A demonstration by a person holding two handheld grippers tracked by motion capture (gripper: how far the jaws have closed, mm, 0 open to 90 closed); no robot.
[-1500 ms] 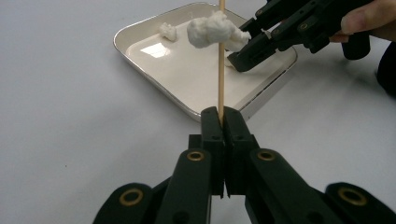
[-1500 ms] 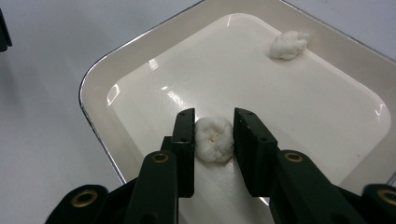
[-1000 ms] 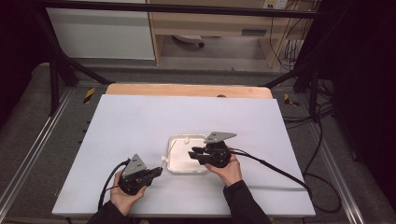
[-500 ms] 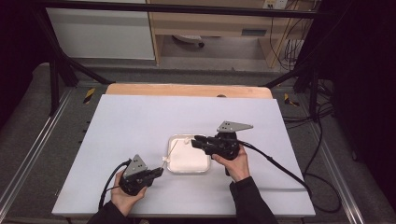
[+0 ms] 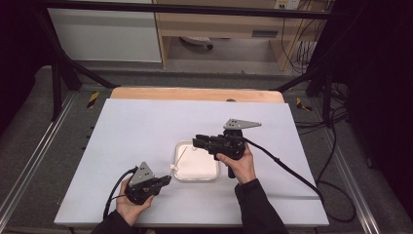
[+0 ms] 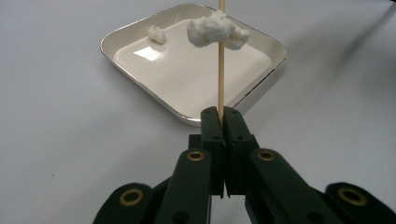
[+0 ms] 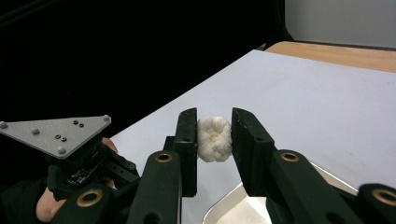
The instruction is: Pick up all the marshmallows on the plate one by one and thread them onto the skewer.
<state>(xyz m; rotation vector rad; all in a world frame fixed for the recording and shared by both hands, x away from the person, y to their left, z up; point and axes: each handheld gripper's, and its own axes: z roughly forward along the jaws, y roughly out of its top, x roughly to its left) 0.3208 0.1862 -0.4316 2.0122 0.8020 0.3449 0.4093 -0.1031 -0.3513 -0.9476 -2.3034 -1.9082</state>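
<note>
A white square tray [image 5: 200, 169] lies on the table's near half. My left gripper [image 5: 164, 180] rests at the tray's near-left corner, shut on the bottom end of a thin wooden skewer [image 6: 220, 74]. The skewer slants up over the tray with a white marshmallow [image 6: 214, 30] threaded on it. A smaller white bit [image 6: 157, 33] lies in the tray [image 6: 187, 79] at its far side. Above the tray's far edge my right gripper [image 5: 197, 142] is held level, shut on a second white marshmallow [image 7: 214, 139], which sits squeezed between the two pads.
The tray lies on a white sheet [image 5: 141, 126] covering a wooden tabletop [image 5: 195, 94]. A cable [image 5: 287, 170] trails right from the right gripper. The left hand with its gripper [image 7: 74, 144] shows low at the left of the right gripper view. Dark frame rails flank the table.
The right gripper has lifted off the tray with the marshmallow between its jaws and drifted slightly right. The left gripper and its skewer have stayed put.
</note>
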